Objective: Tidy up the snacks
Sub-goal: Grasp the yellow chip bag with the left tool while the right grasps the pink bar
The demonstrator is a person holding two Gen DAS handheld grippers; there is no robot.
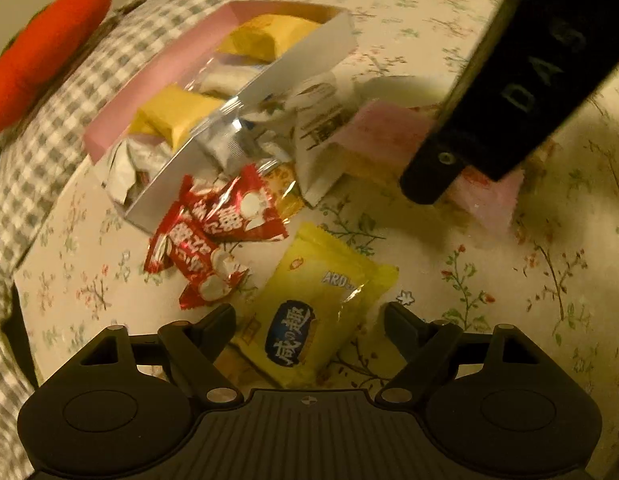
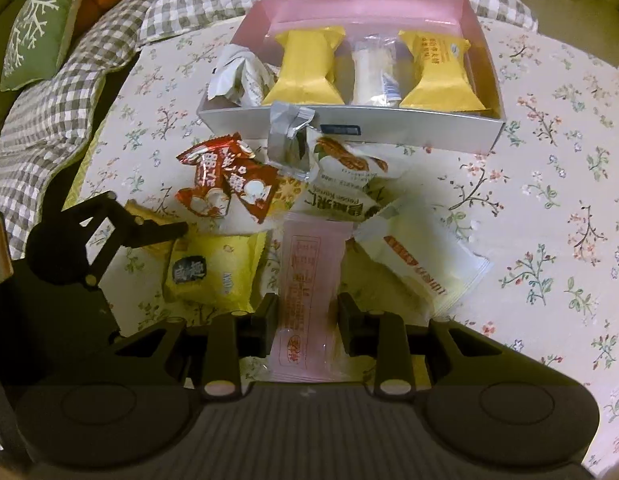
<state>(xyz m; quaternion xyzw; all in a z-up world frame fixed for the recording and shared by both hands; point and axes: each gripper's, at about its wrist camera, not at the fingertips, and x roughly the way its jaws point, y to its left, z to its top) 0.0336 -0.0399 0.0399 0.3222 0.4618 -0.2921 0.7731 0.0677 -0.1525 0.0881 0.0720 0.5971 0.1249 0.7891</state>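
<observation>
my right gripper [image 2: 307, 326]: clamped on the pink packet [image 2: 309, 280], which runs lengthwise between my fingers on the floral cloth [image 2: 549, 184] | my left gripper [image 1: 309, 322]: jaws spread, gripping nothing, yellow packet [image 1: 309, 308] lying between them | box [image 2: 349, 124]: beyond the loose pile

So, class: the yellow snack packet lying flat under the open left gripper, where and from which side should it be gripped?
Grip the yellow packet across its narrow width at mid-body, coming from above. It lies flat on the floral cloth, so only its two long edges offer opposing faces, and the left gripper already straddles them, open. Avoid the crimped ends: they would likely flex or slip.
</observation>
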